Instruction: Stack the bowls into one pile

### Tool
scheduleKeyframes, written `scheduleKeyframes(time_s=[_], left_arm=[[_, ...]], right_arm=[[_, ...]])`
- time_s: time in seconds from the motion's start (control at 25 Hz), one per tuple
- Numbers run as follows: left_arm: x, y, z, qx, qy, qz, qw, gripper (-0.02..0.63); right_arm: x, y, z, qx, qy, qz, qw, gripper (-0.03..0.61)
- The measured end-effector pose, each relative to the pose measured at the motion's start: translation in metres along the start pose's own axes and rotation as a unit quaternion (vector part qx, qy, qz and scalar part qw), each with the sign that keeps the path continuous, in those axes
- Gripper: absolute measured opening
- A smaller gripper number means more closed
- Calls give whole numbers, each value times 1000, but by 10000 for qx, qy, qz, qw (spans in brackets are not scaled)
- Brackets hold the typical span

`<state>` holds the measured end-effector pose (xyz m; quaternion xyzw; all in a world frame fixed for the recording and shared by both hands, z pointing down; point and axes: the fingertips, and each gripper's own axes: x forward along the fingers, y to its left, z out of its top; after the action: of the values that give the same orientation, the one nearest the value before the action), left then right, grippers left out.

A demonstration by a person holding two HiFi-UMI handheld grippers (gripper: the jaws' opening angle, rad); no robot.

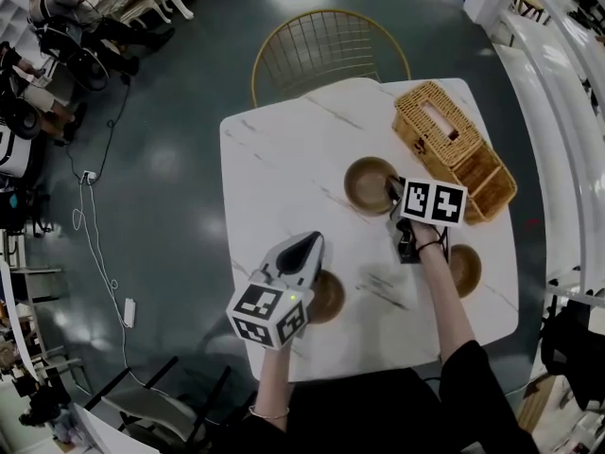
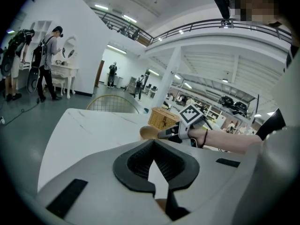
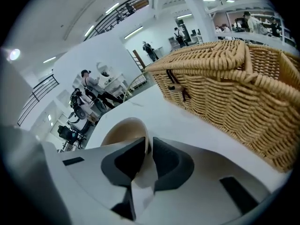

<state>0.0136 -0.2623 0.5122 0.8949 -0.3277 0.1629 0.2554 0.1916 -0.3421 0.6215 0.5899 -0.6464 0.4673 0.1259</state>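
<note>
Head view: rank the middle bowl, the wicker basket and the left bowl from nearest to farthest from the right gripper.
1. Middle bowl: nearest, its rim is between the right gripper's fingers.
2. Wicker basket: next, just beyond on the right side.
3. Left bowl: farthest, across the table at the near left.
</note>
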Motion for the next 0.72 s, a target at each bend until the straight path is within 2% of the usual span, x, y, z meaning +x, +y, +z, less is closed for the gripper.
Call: scheduleKeyframes(time_s=[0.24, 0.72], left_arm=[[-10, 0, -2, 5, -45, 47, 10000, 14], [-40, -10, 5, -1, -304, 144, 9994, 14]], right_arm=[[-6, -1, -1, 97, -37, -66, 9999, 33], [-42, 30, 4, 40, -275, 362, 9990, 28]])
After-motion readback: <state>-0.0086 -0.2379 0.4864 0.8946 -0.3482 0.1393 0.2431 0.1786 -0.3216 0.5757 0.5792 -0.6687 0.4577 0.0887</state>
